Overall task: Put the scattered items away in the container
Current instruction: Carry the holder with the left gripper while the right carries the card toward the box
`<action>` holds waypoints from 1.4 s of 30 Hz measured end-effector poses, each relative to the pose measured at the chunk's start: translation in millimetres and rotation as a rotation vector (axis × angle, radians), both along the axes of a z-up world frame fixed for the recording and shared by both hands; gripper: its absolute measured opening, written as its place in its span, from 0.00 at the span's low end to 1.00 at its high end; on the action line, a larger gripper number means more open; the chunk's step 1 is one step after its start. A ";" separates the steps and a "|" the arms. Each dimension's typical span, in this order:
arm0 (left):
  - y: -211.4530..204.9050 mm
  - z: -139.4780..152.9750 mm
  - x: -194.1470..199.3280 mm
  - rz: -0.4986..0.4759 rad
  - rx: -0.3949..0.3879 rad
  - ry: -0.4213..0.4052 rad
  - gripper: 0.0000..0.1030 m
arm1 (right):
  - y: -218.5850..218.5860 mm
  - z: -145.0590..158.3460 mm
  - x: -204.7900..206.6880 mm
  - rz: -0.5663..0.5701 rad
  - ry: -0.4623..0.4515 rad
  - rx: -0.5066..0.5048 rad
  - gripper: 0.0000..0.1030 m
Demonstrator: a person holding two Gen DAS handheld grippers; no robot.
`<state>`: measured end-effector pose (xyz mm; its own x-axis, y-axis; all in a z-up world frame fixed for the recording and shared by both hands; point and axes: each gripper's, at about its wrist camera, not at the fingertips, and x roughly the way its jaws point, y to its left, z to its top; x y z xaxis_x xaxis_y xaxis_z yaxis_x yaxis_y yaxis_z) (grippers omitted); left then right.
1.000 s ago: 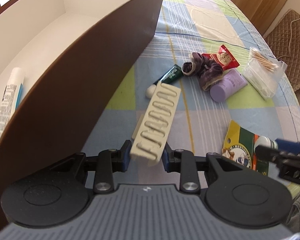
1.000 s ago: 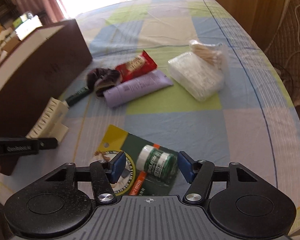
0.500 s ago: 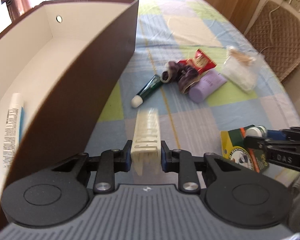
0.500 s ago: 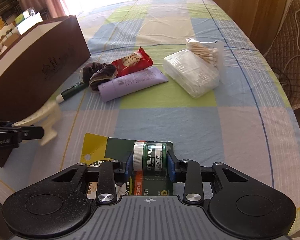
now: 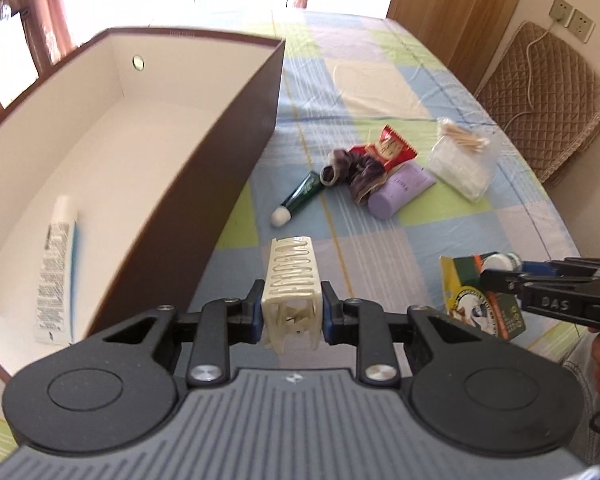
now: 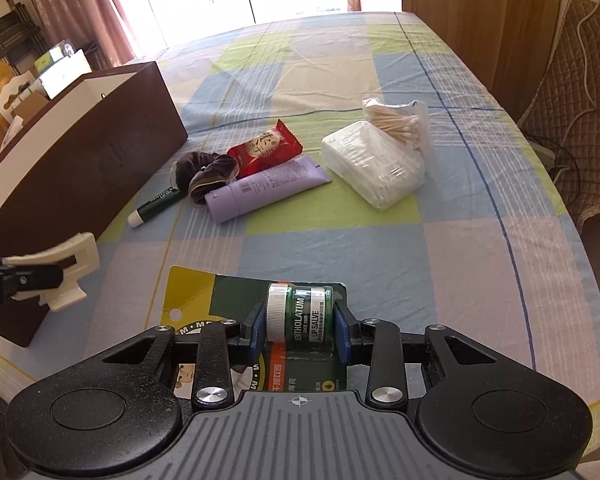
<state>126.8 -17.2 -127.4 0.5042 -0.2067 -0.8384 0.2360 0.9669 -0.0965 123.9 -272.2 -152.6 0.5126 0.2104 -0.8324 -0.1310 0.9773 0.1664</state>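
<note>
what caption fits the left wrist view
Left tool holding a cream hair clip beside the open brown box.

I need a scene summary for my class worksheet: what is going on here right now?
A person is tidying a bed with two handheld grippers. The left gripper is shut on a cream hair claw clip, held beside the open brown box, which already holds a white tube. The right gripper is shut on a green lip-salve jar on its card. A scrunchie, red snack packet, purple tube, dark green tube and cotton swabs lie outside the box.
</note>
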 end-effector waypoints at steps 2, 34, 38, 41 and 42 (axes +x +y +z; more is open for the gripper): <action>1.3 7.9 -0.8 0.002 -0.007 -0.011 0.21 | 1.1 0.7 0.5 0.002 0.002 -0.001 0.37; 117.4 88.8 40.6 0.213 0.049 -0.215 0.21 | 197.4 114.7 137.2 0.517 -0.294 0.111 0.37; 126.5 76.2 50.3 0.253 0.047 -0.206 0.21 | 226.7 94.7 159.7 0.549 -0.264 0.088 0.37; 130.6 67.3 60.3 0.276 0.047 -0.191 0.21 | 242.6 77.5 174.8 0.561 -0.239 0.038 0.37; 131.2 63.7 64.2 0.282 0.051 -0.185 0.21 | 247.0 71.5 179.8 0.561 -0.229 0.020 0.37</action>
<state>191.0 114.0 -63.7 0.6802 0.0025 -0.7330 -0.0326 0.9991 -0.0268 303.7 -25.2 -81.1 0.4845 0.5148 -0.7072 -0.6598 0.7459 0.0910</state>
